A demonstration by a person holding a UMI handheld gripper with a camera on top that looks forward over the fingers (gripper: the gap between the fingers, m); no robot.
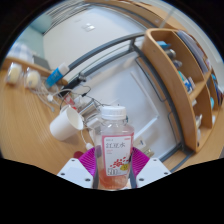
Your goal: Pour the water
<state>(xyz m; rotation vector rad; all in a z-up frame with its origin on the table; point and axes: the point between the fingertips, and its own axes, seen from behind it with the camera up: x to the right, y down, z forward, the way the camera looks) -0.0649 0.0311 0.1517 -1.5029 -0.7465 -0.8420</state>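
Plastic bottle (113,145): lower centre, pinched by hand-held gripper (112,168)
Cup (67,124): left, seemingly white
Risk: overshooting cup, wetting worktop (30,140)

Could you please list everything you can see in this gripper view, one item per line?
bottle: one, clear with a pinkish drink, white cap and printed label, upright between the tool's fingers.
cup: one, white, on the wooden table just beyond the bottle.
wooden table: one, light brown, under the cup.
shelf unit: one, wooden, holding mixed items too small to name, beyond the bottle.
items at the table's far end: several, pale, too small to identify.
tool: one, pink pads on the fingers, pressed against the bottle's sides.
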